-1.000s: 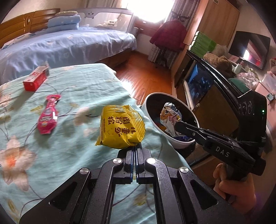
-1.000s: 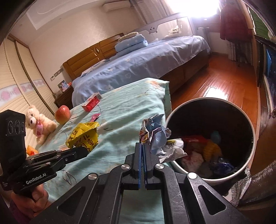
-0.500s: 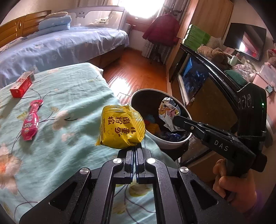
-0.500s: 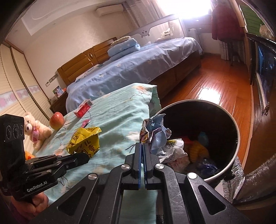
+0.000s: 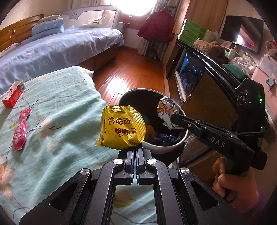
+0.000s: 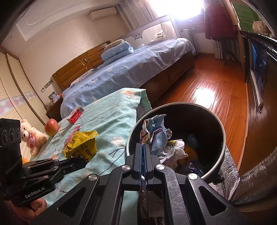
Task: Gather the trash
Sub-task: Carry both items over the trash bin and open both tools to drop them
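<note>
Right gripper pinching crumpled wrapper just over the bin rim, by the bed edge: carry farther past the rim, then spread the jaws. Left gripper clamped on yellow packet above the bed edge beside the bin; keep shut until above the opening.

Blown-out window glare, fisheye edge warp, slight blur.
</note>
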Tool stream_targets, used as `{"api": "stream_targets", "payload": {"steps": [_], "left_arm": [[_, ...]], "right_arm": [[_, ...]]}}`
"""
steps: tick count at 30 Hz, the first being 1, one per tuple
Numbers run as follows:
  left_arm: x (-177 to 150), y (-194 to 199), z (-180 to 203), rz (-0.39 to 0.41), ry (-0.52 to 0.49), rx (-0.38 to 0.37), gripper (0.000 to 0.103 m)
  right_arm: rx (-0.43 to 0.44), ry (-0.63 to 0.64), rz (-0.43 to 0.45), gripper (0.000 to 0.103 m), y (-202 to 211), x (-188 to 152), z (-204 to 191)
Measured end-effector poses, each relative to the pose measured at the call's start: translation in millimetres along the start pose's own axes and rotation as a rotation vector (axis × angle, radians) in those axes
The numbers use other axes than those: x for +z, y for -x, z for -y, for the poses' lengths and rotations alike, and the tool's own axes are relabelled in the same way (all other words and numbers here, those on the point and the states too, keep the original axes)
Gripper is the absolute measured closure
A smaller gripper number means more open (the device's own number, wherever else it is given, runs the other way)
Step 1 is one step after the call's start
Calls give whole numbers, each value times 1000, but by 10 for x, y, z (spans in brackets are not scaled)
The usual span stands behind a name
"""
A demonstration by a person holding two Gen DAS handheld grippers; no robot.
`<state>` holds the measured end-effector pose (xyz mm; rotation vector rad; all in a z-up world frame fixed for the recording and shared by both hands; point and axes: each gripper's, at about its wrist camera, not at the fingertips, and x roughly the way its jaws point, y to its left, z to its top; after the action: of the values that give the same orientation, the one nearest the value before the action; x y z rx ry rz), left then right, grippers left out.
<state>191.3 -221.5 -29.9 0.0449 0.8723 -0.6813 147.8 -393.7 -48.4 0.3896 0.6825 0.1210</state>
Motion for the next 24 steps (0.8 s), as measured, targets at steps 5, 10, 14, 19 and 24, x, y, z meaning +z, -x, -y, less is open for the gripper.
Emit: {"api": "stream_targets", "payload": {"steps": [5, 10, 14, 19, 24], "left_arm": [[50, -68, 70, -5, -16, -1, 102], [93, -158, 136, -14, -29, -7, 102], [134, -246, 179, -27, -31, -18, 102], [180, -342, 219, -40, -31, -38, 102], [242, -428, 255, -50, -36, -55, 102]], "right_arm": [[-5, -9, 0, 101, -8, 17, 67], [-13, -14, 1, 101, -26, 57, 122], [-15, -23, -2, 101, -55, 92, 169], [-21, -27, -4, 101, -92, 148, 239], [-25, -37, -7, 101, -125, 185, 301]]}}
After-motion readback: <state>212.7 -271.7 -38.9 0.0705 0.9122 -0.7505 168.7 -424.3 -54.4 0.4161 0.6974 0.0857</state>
